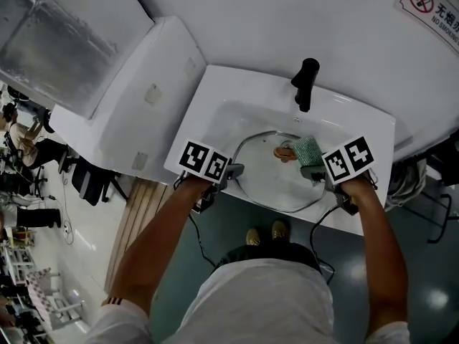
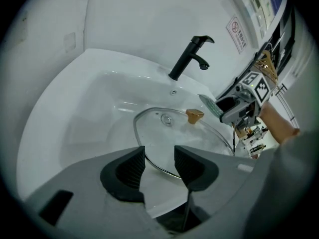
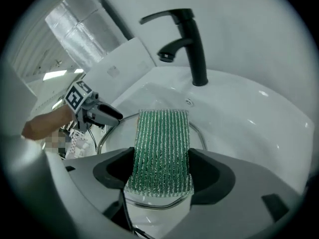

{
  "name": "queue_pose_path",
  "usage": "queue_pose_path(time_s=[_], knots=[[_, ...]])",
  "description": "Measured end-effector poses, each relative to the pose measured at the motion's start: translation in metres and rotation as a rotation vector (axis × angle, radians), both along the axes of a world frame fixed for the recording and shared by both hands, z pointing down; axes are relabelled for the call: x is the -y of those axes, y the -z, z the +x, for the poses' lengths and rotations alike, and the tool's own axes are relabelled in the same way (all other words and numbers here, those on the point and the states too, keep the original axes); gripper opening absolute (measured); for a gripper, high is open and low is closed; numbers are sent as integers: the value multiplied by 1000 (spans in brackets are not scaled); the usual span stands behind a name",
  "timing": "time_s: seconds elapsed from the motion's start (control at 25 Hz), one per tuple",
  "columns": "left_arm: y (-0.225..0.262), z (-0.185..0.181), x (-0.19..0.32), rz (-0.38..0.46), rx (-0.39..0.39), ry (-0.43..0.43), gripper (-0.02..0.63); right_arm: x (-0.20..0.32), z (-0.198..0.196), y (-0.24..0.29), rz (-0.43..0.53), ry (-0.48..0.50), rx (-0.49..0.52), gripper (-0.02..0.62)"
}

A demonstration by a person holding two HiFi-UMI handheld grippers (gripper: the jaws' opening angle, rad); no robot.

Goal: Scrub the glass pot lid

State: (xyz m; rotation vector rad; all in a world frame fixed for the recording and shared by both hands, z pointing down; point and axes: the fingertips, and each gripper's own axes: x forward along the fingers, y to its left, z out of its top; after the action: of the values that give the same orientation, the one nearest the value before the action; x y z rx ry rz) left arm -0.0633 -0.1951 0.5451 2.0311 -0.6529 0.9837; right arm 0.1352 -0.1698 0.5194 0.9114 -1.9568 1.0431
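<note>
Green sponge (image 3: 162,143) in my right gripper (image 3: 162,171): its jaws are pressing on the pad from both sides, and the pad is sticking out past them over the glass lid (image 1: 272,181). The lid is lying flat in the basin of the white sink (image 1: 203,120), its tan knob (image 1: 285,153) pointing up, below the black tap (image 1: 306,83). From the head view, the sponge is hovering just beside the knob on its right; whether it is touching the glass, I cannot tell. I am holding my left gripper (image 2: 159,161) at the lid's left edge with its jaws standing apart, and the metal rim is showing in the gap between them without either pad clearly pressing on it. Both of my forearms are reaching in over the sink's near edge.
</note>
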Motion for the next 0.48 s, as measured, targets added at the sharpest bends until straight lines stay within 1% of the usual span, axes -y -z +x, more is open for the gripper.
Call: queue_pose_path(time_s=[0.12, 0.2, 0.32, 0.48], knots=[[0, -1, 0, 0, -7, 8, 195, -8, -29, 18, 87, 104, -84, 337], [0, -1, 0, -1, -10, 14, 195, -15, -53, 25, 118, 175, -117, 337], [0, 0, 0, -3, -13, 19, 195, -23, -84, 27, 131, 252, -135, 337], [0, 0, 1, -2, -18, 23, 195, -30, -111, 24, 134, 320, -160, 337]])
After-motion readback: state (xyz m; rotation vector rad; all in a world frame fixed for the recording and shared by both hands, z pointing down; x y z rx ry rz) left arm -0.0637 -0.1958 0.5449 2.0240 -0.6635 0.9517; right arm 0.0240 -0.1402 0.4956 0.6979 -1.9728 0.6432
